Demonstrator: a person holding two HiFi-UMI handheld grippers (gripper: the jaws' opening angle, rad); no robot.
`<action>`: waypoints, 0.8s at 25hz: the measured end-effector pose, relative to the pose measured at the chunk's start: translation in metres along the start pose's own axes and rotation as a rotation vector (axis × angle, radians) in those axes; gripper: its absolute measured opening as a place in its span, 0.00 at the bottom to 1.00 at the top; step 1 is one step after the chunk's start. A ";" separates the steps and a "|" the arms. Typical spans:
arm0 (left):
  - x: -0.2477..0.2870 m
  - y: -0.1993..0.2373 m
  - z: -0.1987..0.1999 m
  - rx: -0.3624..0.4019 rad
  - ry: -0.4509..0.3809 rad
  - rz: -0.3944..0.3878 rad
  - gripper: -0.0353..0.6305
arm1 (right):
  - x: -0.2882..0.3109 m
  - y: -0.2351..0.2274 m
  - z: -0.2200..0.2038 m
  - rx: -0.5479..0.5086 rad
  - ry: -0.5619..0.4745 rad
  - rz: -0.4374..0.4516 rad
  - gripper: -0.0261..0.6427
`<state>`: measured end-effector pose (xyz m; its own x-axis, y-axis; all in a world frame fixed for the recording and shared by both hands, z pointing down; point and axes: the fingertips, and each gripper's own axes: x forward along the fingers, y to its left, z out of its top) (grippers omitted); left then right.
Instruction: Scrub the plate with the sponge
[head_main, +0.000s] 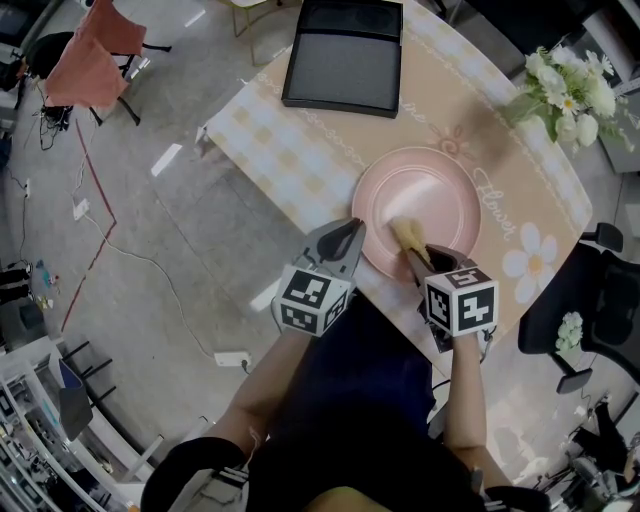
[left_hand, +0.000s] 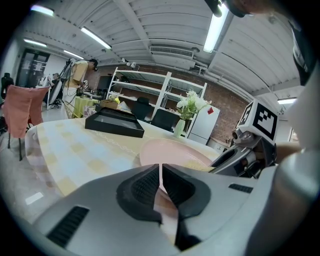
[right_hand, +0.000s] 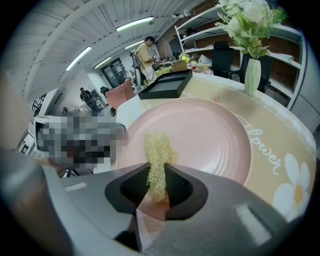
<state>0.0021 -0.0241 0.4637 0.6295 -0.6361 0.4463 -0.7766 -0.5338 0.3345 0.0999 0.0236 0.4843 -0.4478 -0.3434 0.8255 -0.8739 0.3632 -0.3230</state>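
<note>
Two grippers: both loaded, one on each task item.
Left gripper: jaws pressed onto the near-left rim of the round pink glazed plate, one pad on each face of the edge.
Right gripper: pinching a pale yellow fibrous sponge by its lower end. The free tuft sticks out past the tips.
Sponge position: tuft lies on the plate's near inner surface, short of centre. Can't judge how hard it presses.
Plate position: looks flat on the beige flower-print tablecloth, near the table edge closest to the person.
Plate handling: rigid and smooth, probably ceramic, so breakable. Likely to skate on the cloth without the rim clamp. The rim is the only sensible hold.
Sponge handling: light, soft and compressible. The long tuft will likely fold under load, so a grip nearer the working end would give more force.
Risk: thin glazed rim could slip between the pads under sideways scrubbing.
Clear of work: black rectangular tray and white flowers, both well apart.
</note>
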 end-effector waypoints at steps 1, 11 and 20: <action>0.000 0.000 0.000 0.001 0.001 -0.001 0.09 | 0.000 -0.001 0.000 0.001 -0.001 -0.003 0.15; 0.001 0.001 0.001 0.006 0.006 -0.006 0.09 | -0.003 -0.012 0.003 0.015 -0.009 -0.026 0.15; 0.003 0.003 0.001 0.006 0.008 -0.008 0.09 | -0.008 -0.032 0.007 0.027 -0.017 -0.075 0.15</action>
<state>0.0014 -0.0276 0.4653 0.6355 -0.6270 0.4506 -0.7713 -0.5421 0.3334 0.1299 0.0089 0.4849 -0.3842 -0.3837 0.8397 -0.9097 0.3125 -0.2734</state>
